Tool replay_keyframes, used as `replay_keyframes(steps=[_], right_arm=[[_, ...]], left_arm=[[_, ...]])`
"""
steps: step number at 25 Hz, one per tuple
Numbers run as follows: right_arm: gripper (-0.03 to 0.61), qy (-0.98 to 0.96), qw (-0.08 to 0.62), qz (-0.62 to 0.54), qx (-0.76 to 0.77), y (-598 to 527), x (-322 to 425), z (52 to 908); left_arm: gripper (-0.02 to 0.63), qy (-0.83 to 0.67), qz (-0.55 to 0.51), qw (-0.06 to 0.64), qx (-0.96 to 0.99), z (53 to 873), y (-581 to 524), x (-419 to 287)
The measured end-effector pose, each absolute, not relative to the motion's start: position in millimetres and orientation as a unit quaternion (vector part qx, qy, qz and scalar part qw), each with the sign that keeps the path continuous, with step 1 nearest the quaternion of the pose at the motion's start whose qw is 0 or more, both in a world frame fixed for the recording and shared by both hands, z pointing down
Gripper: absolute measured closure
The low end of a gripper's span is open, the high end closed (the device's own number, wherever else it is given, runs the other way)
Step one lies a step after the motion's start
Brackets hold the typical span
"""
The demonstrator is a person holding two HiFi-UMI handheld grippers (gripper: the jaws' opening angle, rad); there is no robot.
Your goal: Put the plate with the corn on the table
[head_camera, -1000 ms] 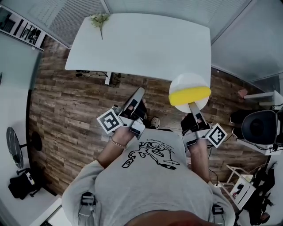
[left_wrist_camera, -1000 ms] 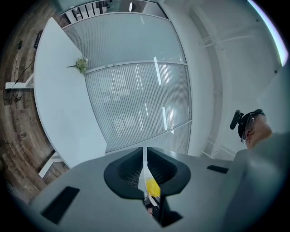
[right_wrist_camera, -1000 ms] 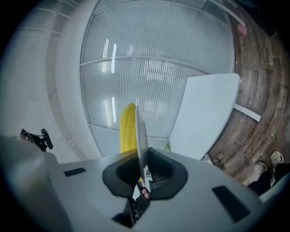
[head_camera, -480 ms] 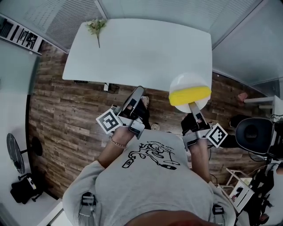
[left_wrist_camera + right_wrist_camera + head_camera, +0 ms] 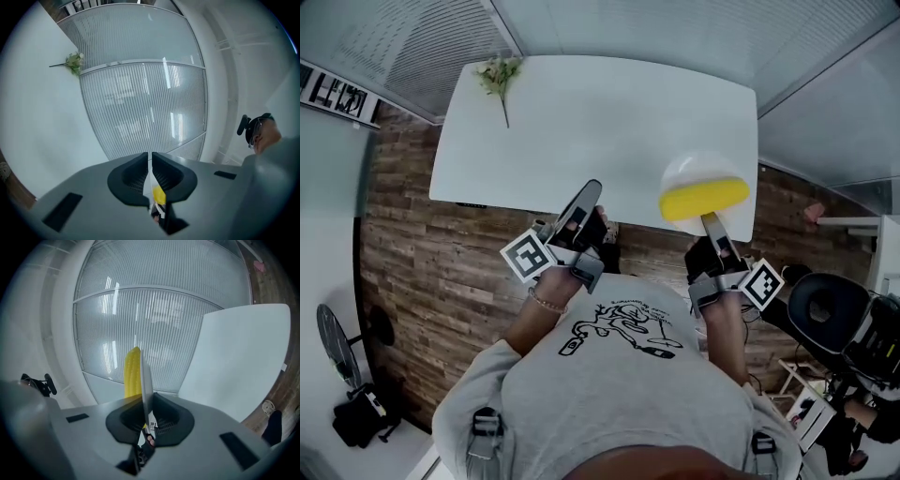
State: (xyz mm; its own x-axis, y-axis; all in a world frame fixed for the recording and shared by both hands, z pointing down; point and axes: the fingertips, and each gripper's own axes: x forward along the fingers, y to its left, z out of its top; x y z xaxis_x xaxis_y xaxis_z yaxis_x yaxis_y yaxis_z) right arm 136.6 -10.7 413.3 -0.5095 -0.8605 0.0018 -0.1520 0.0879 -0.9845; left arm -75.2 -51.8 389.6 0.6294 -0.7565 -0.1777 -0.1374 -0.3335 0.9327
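In the head view, a white plate point(image 5: 697, 170) carrying a yellow corn cob point(image 5: 705, 199) hangs level over the front right edge of the white table point(image 5: 609, 122). My right gripper point(image 5: 706, 218) is shut on the plate's near rim. The right gripper view shows the thin rim point(image 5: 146, 376) clamped between the jaws of the right gripper point(image 5: 144, 403), with the corn point(image 5: 132, 373) to its left and the table point(image 5: 234, 362) at the right. My left gripper point(image 5: 592, 190) hovers over the table's front edge, shut and empty; in its own view the left gripper point(image 5: 150, 159) has its jaws almost touching.
A small flower sprig point(image 5: 499, 75) lies at the table's far left corner, also visible as the sprig point(image 5: 72, 62). Ribbed glass walls point(image 5: 422, 37) stand behind the table. An office chair point(image 5: 830, 309) stands at the right, a fan point(image 5: 336, 330) at the left, on wooden floor point(image 5: 422, 244).
The person has stepped toward the table. The plate with the corn, earlier over the floor in front of the table, now hangs over its front right edge. Both grippers keep their state.
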Motion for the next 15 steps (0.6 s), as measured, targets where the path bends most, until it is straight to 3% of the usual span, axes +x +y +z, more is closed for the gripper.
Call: replay_keyframes(steps=[5, 15], right_arm=[[0.554, 0.668, 0.311, -0.561, -0.377, -132.3, 119.3, 422.8], [0.554, 0.662, 0.329, -0.546, -0.394, -134.2, 122.3, 411.4]], left_arm=[[0.575, -0.299, -0.312, 0.508, 0.746, 405.0, -171.5, -89.5], [0.583, -0.269, -0.290, 0.514, 0.761, 392.1, -178.6, -81.0]])
